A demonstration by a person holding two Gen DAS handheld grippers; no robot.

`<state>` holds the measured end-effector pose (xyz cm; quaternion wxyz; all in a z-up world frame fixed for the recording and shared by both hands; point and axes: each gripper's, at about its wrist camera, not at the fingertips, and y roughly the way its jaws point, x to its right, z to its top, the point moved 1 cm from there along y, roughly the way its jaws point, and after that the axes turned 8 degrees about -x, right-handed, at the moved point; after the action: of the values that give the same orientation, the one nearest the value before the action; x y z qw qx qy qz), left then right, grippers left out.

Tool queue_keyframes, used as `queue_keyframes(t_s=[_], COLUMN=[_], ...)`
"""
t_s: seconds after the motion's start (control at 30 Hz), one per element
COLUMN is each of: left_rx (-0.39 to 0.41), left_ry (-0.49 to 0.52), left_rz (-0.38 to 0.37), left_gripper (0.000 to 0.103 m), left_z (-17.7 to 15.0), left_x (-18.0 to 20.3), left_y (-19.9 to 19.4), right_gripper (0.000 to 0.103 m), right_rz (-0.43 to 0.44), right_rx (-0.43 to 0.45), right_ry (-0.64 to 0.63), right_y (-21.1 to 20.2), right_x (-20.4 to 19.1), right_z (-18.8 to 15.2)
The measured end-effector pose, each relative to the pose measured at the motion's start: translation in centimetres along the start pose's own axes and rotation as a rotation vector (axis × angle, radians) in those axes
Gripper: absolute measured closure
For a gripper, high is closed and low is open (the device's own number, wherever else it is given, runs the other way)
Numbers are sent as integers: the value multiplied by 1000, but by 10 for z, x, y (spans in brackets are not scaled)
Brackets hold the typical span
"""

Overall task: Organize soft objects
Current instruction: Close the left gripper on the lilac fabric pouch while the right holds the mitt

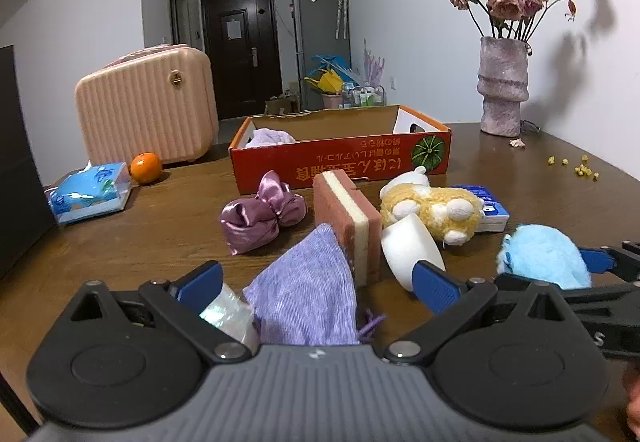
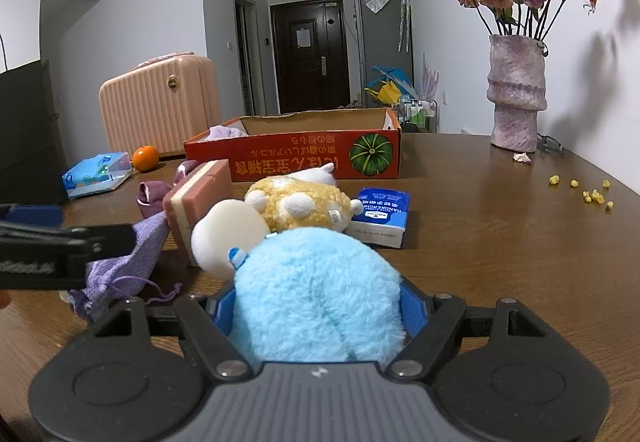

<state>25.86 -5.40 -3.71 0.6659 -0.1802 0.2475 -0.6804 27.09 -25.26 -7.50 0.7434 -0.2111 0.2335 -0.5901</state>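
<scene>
Sky-blue fluffy plush (image 2: 316, 294) — round, clenched in right tongs (image 2: 316, 306); left tongs (image 1: 318, 280) released

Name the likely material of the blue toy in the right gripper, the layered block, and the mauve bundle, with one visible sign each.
Blue plush toy: synthetic fur, long fluffy matte pile.
Layered sponge block: probably foam, porous pink faces around a cream layer.
Mauve bundle: satin-like fabric, glossy highlights on its folds.
</scene>
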Motion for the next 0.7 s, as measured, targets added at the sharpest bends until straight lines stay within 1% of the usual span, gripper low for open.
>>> queue_keyframes(t_s=[0.17,0.27,0.33,0.43,0.63,0.7], left_rx=[-19,-41,-64,-96,-125,-132], left_ry=[30,38,33,17,20,16], left_rz=[-4,-3,-3,-15,-8,-9], left_gripper=[13,17,21,23,24,30], left_z=[7,6,4,3,-1,-1], left_x=[4,6,4,-2,-9,-12], left_y=[21,34,41,49,57,58], right_gripper=[27,26,27,27,27,27], right_rz=[4,7,9,12,13,13], right_rx=[-6,-11,-13,-15,-18,-18], right_ry=[4,4,2,0,-2,-2], right_y=[1,3,3,4,4,4], right_x=[0,0,0,0,-1,-1], right_z=[0,1,1,1,1,1])
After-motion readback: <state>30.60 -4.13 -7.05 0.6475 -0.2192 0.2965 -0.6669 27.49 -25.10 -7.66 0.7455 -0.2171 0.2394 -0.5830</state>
